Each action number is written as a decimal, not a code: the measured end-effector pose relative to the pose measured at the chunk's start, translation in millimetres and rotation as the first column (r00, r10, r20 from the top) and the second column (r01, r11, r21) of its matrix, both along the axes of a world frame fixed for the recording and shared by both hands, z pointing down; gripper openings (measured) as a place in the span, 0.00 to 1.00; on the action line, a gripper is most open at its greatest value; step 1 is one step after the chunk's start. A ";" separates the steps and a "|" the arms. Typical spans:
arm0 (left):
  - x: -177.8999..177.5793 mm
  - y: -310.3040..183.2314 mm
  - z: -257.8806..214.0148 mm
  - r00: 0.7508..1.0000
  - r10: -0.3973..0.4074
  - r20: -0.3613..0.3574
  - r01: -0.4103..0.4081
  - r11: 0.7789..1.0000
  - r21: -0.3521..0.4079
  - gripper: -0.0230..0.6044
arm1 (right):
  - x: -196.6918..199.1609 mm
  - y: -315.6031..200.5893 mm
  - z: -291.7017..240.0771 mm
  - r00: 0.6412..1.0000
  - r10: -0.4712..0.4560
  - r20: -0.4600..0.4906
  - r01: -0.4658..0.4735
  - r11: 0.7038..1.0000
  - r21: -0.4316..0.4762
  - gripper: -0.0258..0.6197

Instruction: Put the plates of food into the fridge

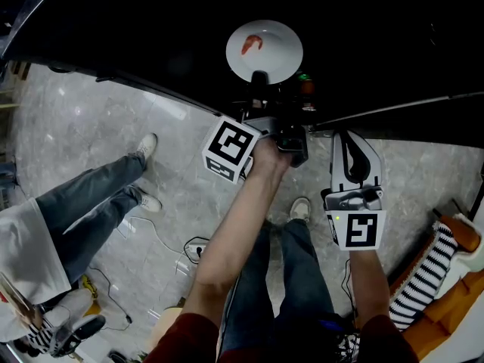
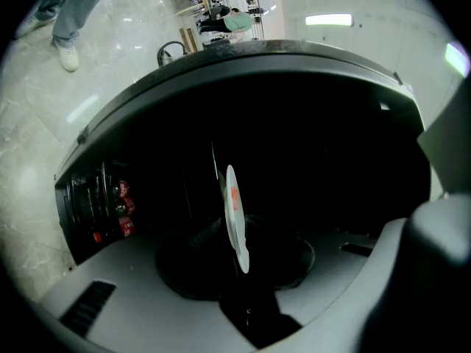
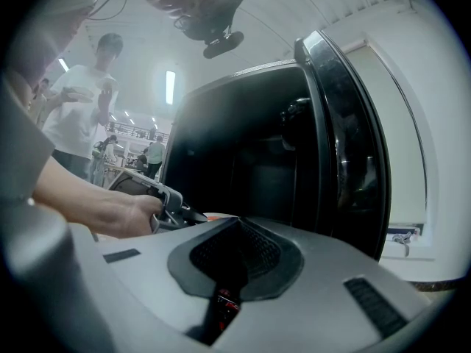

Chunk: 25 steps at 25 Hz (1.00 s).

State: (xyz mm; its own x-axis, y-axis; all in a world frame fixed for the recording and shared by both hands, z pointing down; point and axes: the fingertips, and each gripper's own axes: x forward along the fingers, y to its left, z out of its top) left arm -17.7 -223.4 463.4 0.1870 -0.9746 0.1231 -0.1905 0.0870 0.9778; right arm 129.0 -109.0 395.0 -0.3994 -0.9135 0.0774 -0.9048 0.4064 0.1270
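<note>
Head view shows the round white ceramic plate (image 1: pixel 265 51) with red food (image 1: pixel 252 45) just inside the dark open fridge (image 1: pixel 136 29), its near rim clamped in the left gripper (image 1: pixel 259 80), so placing seems in hand and calls for setting down and releasing; the right gripper (image 1: pixel 352 146), closed and empty, hangs outside the fridge.

L gripper (image 1: pixel 259 79) reaches fwd, jaws clamped on plate (image 1: pixel 265 50) rim. R gripper (image 1: pixel 349 144) sits nearer the body, jaws together, empty.

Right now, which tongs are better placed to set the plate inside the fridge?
Left. The left tongs clamp the plate by its rim, facing the fridge; the right tongs are shut, empty, farther back.
</note>
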 end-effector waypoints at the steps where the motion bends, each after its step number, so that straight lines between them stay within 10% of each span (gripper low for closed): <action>1: -2.5 3.5 -1.7 1.000 -0.009 0.014 0.009 1.000 0.006 0.17 | -0.5 0.1 -0.5 1.000 0.000 0.000 0.000 1.000 0.000 0.06; 10: -19.0 37.4 -12.8 0.985 -0.052 0.166 0.040 0.996 0.074 0.17 | -7.8 0.2 -4.1 1.000 -0.007 0.000 0.007 1.000 0.008 0.06; 15: -20.9 55.2 -26.7 0.937 -0.043 0.347 -0.007 0.990 0.140 0.17 | -12.4 1.0 -5.7 1.000 -0.013 0.001 0.013 1.000 0.008 0.06; 20: -20.2 72.6 -46.6 0.841 -0.049 0.538 -0.077 0.975 0.208 0.17 | -17.1 3.2 -7.5 1.000 -0.018 0.003 0.018 1.000 0.010 0.06; 25: -15.0 88.2 -54.9 0.693 -0.066 0.718 -0.159 0.957 0.242 0.17 | -20.8 5.6 -6.5 1.000 -0.022 0.008 0.022 1.000 0.009 0.06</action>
State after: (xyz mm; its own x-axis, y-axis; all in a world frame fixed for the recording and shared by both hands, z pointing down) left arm -32.7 -135.2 408.5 0.1980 -0.9800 -0.0213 -0.8336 -0.1798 0.5223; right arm 108.2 -103.4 388.4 -0.4196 -0.9053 0.0662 -0.8969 0.4247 0.1234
